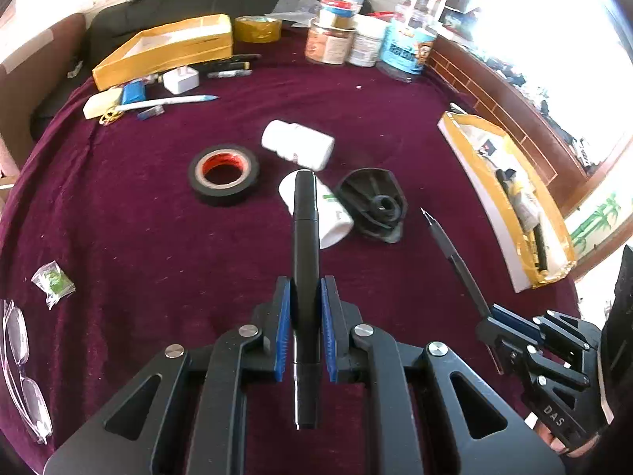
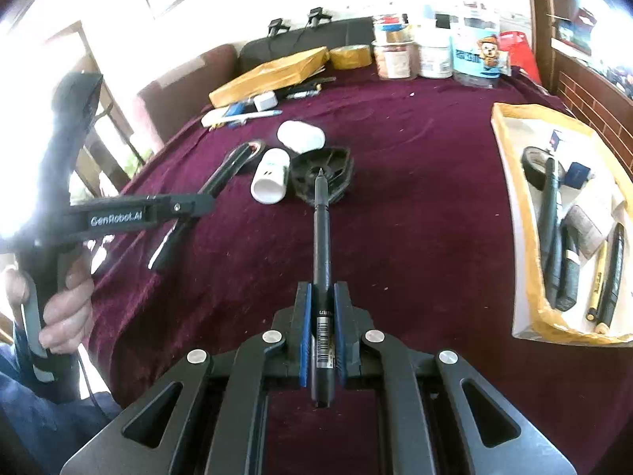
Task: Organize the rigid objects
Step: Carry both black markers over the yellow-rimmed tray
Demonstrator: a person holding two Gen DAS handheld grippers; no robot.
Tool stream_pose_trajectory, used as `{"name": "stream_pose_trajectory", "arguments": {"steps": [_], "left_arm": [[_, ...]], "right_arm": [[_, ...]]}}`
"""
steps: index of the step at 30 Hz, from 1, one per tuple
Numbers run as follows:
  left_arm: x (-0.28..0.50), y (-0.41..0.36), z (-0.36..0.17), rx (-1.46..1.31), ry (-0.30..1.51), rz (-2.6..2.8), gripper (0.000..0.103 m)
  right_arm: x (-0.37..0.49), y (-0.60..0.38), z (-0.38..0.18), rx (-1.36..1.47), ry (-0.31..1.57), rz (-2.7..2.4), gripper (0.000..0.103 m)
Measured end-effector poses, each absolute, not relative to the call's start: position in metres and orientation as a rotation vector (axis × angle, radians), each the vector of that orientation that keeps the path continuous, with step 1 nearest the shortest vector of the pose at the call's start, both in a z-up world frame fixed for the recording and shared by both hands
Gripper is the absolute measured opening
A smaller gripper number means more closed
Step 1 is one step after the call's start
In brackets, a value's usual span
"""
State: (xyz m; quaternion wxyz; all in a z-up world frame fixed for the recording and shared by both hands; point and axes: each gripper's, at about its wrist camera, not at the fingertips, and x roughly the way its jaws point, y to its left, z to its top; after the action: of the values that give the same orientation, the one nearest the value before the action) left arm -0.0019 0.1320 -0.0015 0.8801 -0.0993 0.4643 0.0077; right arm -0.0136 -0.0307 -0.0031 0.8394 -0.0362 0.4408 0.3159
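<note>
My left gripper (image 1: 305, 291) is shut on a thick black marker (image 1: 304, 237) that points forward above the maroon cloth. In the right wrist view the same gripper (image 2: 205, 200) shows at the left, with a hand on its handle. My right gripper (image 2: 322, 295) is shut on a slim black pen (image 2: 322, 237) with a barcode label, tip forward. It appears at the lower right of the left wrist view as well (image 1: 488, 318). On the cloth ahead lie a black tape roll (image 1: 223, 174), two white bottles (image 1: 296, 146) (image 1: 330, 213) and a black plastic disc (image 1: 372, 206).
A yellow-edged tray (image 2: 522, 229) at the right holds several pens and a tape roll. A second yellow box (image 1: 166, 47), brown tape and jars (image 1: 368, 45) line the back. Small items lie back left. Glasses (image 1: 16, 356) and a small bag (image 1: 53, 283) sit near left.
</note>
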Motion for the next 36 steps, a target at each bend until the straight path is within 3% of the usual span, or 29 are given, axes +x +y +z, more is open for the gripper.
{"name": "stream_pose_trajectory", "arguments": {"steps": [25, 36], "left_arm": [[0.056, -0.026, 0.046, -0.103, 0.979, -0.282, 0.012], [0.115, -0.086, 0.024, -0.161, 1.061, -0.341, 0.012]], "right_arm": [[0.015, -0.172, 0.029, 0.241, 0.802, 0.421, 0.01], [0.052, -0.233, 0.032, 0.275, 0.774, 0.19, 0.01]]}}
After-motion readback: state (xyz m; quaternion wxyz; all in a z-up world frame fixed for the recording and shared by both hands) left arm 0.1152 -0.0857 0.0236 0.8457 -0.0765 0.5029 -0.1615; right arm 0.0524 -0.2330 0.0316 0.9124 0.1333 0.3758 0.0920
